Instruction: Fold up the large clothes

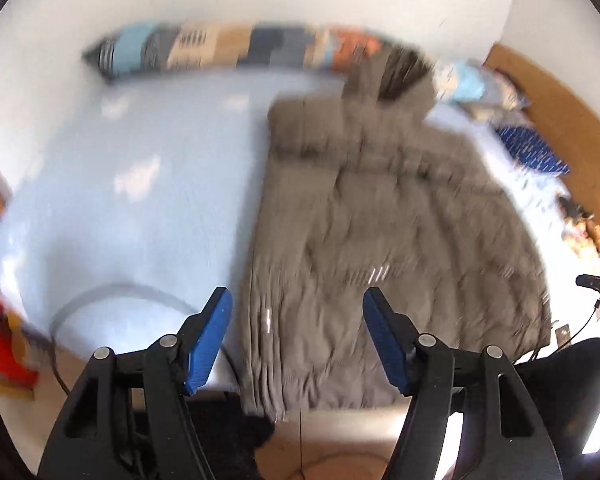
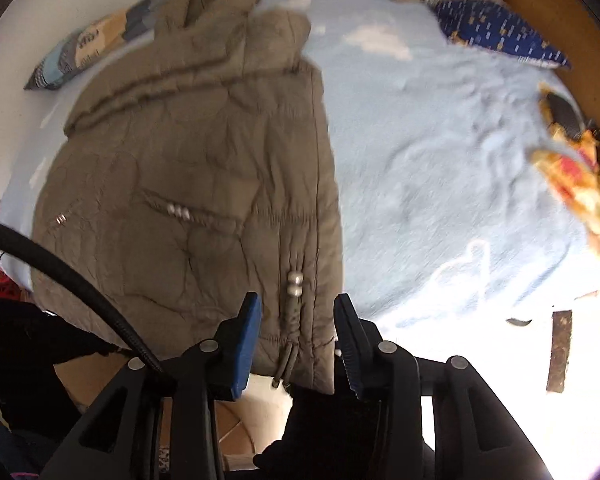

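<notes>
The jacket (image 1: pixel 380 240) lies flat on the bed (image 1: pixel 140 184), hood toward the patterned pillows (image 1: pixel 228 46) at the far side and hem at the near edge, where it hangs slightly over. It appears already narrowed lengthwise, so the step in hand is judged to be the next fold: bringing the hem up toward the hood. The left tool (image 1: pixel 296 336) hovers above the hem with its blue pads spread and nothing between them; that view is blurred, so fine detail there cannot be read. The right tool (image 2: pixel 296 340) hovers above the near right corner of the hem, its pads also parted and empty, with the drawstring and its beads (image 2: pixel 294 284) directly below. For a clean fold, lower each tool onto one hem corner and pinch all layers together, not the top layer alone. Keep the right tool clear of the drawstring, since gripping only the cord would let the fabric slip. Lift both corners evenly and carry them toward the hood in one arc, keeping the hem taut between the tools. The padded fabric is likely to spring back, so lay it down and press before releasing.
</notes>
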The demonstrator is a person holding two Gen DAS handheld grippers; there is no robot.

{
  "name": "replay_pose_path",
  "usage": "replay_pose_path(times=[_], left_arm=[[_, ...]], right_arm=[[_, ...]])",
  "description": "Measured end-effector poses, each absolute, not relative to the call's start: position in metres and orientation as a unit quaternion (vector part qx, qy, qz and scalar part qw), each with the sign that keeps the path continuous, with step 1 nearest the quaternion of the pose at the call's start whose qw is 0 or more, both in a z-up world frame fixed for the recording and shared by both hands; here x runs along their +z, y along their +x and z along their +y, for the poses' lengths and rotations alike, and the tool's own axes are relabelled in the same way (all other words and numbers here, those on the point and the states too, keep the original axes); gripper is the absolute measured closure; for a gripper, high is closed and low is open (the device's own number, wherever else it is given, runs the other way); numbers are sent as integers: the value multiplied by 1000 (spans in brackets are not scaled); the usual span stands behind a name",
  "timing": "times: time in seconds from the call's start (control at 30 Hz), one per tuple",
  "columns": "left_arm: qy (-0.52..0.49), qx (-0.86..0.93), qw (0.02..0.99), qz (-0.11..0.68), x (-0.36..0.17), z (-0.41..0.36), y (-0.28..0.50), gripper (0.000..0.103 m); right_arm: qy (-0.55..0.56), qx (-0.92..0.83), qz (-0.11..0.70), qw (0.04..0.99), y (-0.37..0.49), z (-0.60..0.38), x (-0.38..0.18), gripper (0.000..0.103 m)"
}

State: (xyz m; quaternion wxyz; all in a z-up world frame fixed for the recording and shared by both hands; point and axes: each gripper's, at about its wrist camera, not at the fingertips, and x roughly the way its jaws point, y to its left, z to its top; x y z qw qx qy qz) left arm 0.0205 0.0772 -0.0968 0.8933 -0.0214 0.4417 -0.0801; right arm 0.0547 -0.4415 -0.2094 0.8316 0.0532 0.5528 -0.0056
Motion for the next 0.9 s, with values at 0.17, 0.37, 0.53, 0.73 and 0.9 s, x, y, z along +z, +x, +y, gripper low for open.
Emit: replay_pose_path(times=[0.17, 0.37, 0.53, 0.73, 0.9], left_arm=[[-26, -115, 922, 369, -11, 58, 46, 32], [-15, -133, 940, 314, 47, 20, 83, 30], [-21, -151, 935, 321, 70, -19, 134, 30], [-11, -158, 927, 340, 86, -63, 207, 25], [16, -155, 917, 368, 70, -97, 284, 23]], right_arm=[[103, 62, 446, 887, 63, -425, -135, 62], [125, 157, 340, 919, 93, -379, -48, 62], [131, 183, 309, 924, 132, -353, -14, 62], [137, 169, 308, 926, 190, -355, 15, 48], [121, 139, 324, 928, 251, -371, 16, 45]])
